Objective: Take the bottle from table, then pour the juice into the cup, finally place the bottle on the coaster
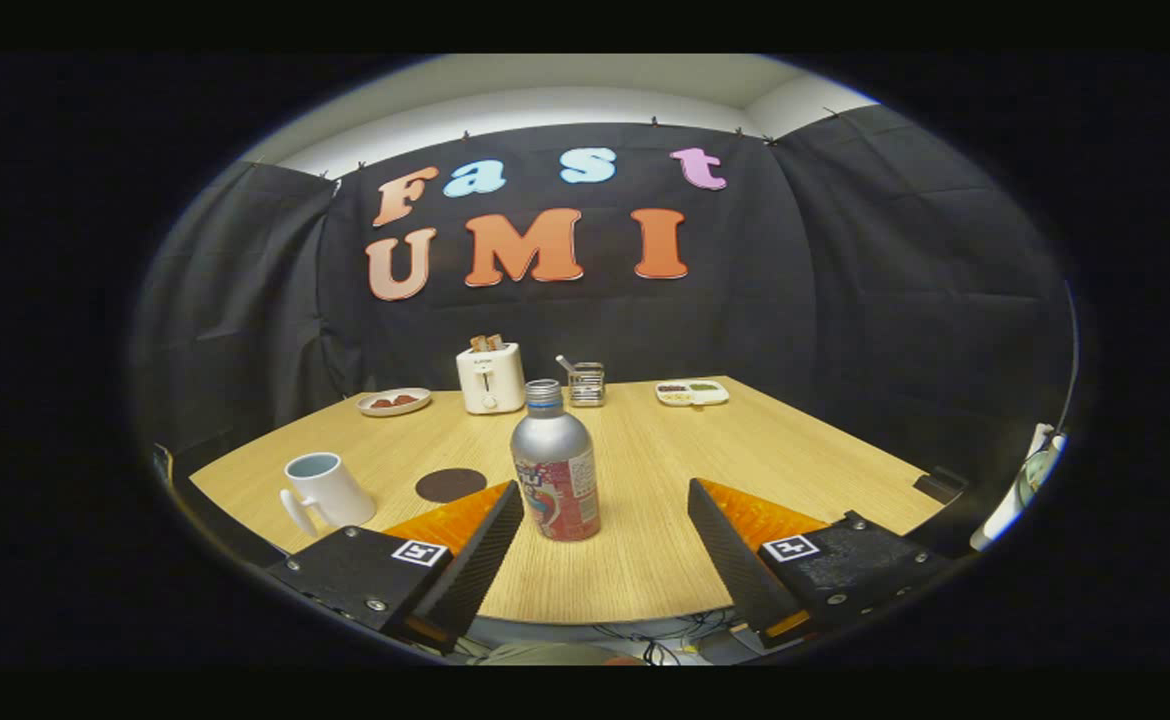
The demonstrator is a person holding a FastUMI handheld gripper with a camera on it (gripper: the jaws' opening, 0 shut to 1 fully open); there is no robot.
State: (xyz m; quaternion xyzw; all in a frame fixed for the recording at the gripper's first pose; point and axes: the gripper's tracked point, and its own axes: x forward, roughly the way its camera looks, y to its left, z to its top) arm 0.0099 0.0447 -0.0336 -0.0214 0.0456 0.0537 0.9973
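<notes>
The gripper is hanging wide open over the light wooden table, holding nothing. The shiny silver metal bottle with the red label is standing upright between the fingers, closer to the left one and not touching either. The white mug and the round dark brown coaster are sitting on the table just beyond the left finger.
</notes>
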